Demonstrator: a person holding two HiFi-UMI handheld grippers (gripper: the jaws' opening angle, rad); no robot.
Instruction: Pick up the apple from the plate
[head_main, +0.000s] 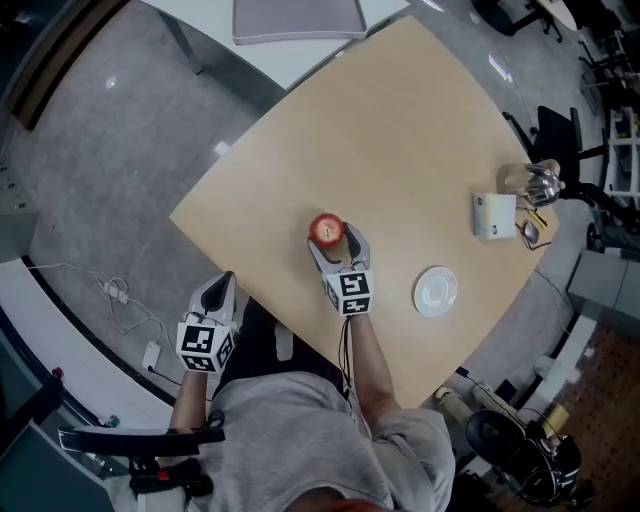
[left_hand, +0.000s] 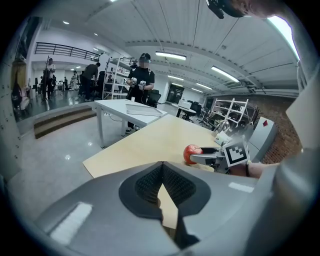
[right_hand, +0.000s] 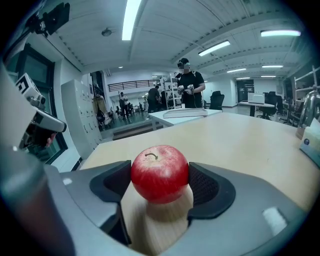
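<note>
Apple (right_hand: 160, 172) off the plate (head_main: 436, 291) and in the right claw (right_hand: 161, 182): red, stem up, pinched on both flanks by the dark pads (right_hand: 205, 186). Fills the gap between them, so the jaws stand partly apart, closed only as far as the fruit allows. Pale wood of the counter (head_main: 400, 120) visible directly beneath; cannot tell whether the fruit touches it.

Plate white and round, flat on the counter to the right of that claw, level with its marker cube (head_main: 348, 292), apart from both claw and fruit. Shows only its own bare white face.

Farther right of the claw and a little ahead of it, near the counter's edge: a white box (head_main: 494, 215), and just beyond it a shiny glass-and-metal object (head_main: 530, 180), contents too small to make out.

Left claw (left_hand: 161, 172) with pads meeting at the tips, gripping nothing. Hangs just outside the counter's edge, well to the left of the right claw and pointing toward it.
</note>
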